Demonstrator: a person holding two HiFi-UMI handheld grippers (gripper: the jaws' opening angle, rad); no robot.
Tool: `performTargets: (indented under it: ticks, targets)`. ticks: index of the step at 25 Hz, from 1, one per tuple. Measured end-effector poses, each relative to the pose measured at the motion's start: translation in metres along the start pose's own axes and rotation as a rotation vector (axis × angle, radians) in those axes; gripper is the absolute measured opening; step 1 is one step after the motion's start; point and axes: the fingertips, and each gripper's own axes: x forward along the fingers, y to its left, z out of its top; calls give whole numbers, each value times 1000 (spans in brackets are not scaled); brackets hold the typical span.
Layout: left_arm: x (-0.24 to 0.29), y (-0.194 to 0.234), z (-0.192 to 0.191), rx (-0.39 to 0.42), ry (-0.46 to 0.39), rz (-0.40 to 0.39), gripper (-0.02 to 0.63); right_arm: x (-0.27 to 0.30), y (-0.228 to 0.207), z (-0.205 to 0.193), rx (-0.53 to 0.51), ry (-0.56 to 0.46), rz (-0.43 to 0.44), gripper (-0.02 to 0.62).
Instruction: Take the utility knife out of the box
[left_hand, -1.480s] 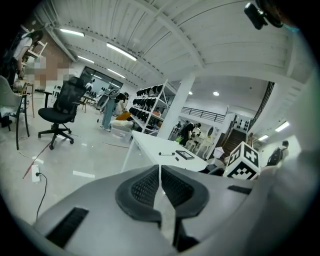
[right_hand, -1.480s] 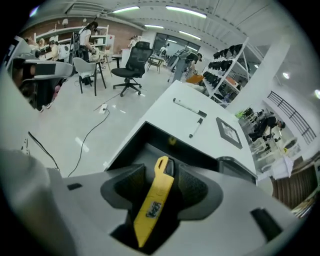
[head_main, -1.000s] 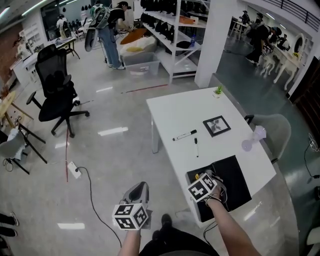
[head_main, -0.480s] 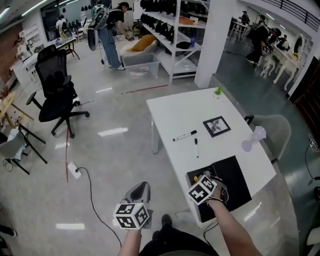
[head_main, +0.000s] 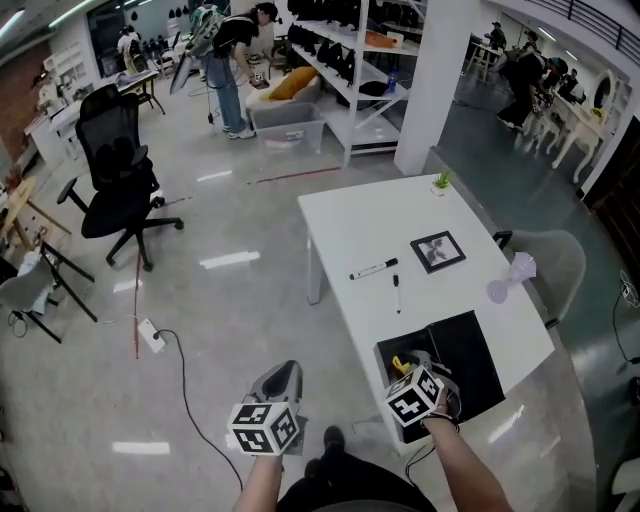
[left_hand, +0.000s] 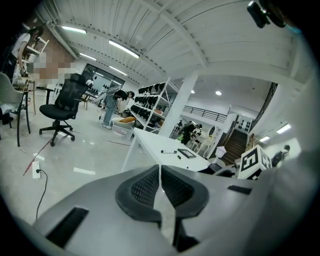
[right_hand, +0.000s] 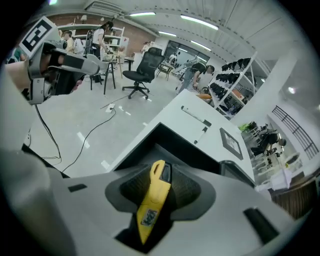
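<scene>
Utility knife (right_hand: 152, 196): slim, stiff, probably light, its yellow plastic body likely slippery. It is clamped mid-body in the right hand-held gripper (right_hand: 162, 173), with the box (right_hand: 150, 138) just ahead of the jaws. Left hand-held gripper (left_hand: 159, 176): jaws together, empty.

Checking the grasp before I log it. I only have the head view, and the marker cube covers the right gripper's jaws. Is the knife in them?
Observer: Yes. In the right gripper view the right gripper is shut on the yellow utility knife, clamped from both sides.
Operator: Which way does it lie?
Observer: Lengthwise along the jaws, its dark tip towards the black box just beyond.
Operator: Left gripper holding anything?
Observer: No. The left gripper shows its jaws together, with nothing between them.
</scene>
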Motion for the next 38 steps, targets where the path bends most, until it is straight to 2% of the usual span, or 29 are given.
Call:
performTargets:
  ticks: [7, 16, 30, 38]
  targets:
    - [-2, -6, 0, 15, 6, -9, 20, -16, 5, -5, 114, -93, 7, 135]
    - [-3, -17, -1, 40, 14, -29, 20, -44, -8, -8, 230, -229, -61, 135]
    - [-8, -34, -1, 80, 27, -63, 20, -85, -32, 0, 454, -447, -118, 135]
    - [-11, -38, 1, 95, 30, -69, 20, -102, -39, 5, 508, -540, -157, 135]
